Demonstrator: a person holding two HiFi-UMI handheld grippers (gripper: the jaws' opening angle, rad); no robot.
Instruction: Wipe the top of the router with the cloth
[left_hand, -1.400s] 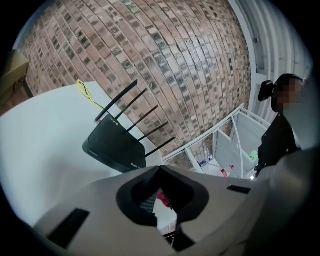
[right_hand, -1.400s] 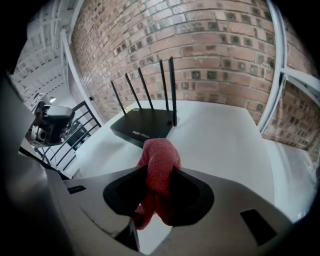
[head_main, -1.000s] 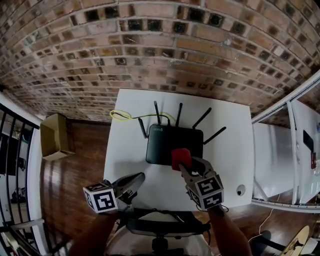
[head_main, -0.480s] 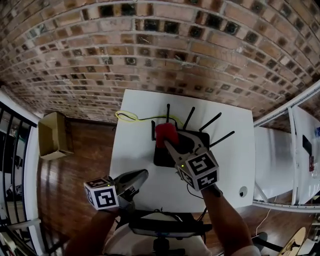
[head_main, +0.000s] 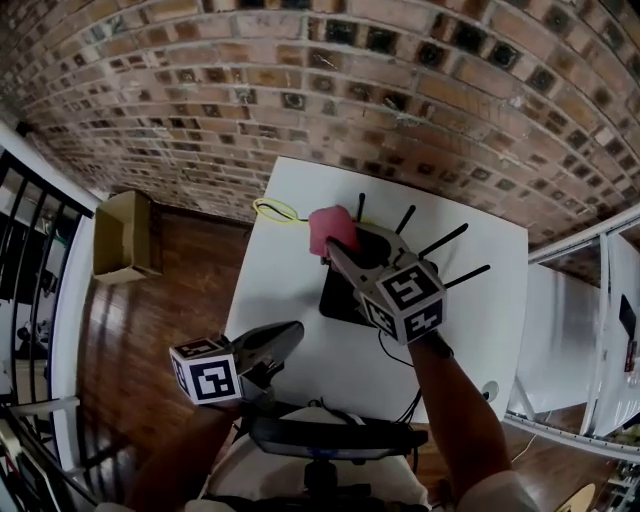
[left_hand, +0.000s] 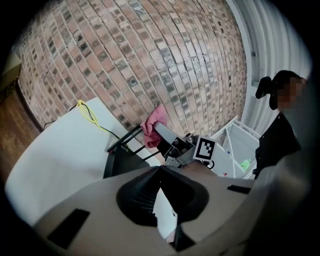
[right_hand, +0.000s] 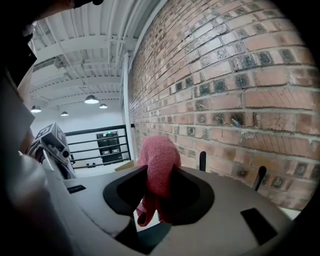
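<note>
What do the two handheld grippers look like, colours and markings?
They match. The left gripper and right gripper each have grey-beige tapered jaws with a dark recess behind them. Each also carries a white cube with black square markers.

i count two grippers, my left gripper (head_main: 290, 335) and my right gripper (head_main: 335, 250), with one marker cube (head_main: 205, 372) on each. one desk (head_main: 285, 300) carries one router (head_main: 338, 298), and four antennas (head_main: 443, 240) of it show. one pink cloth (head_main: 331, 228), one yellow cable (head_main: 272, 210), one small round white thing (head_main: 488, 390), one cardboard box (head_main: 122, 238) on the floor (head_main: 185, 285).
</note>
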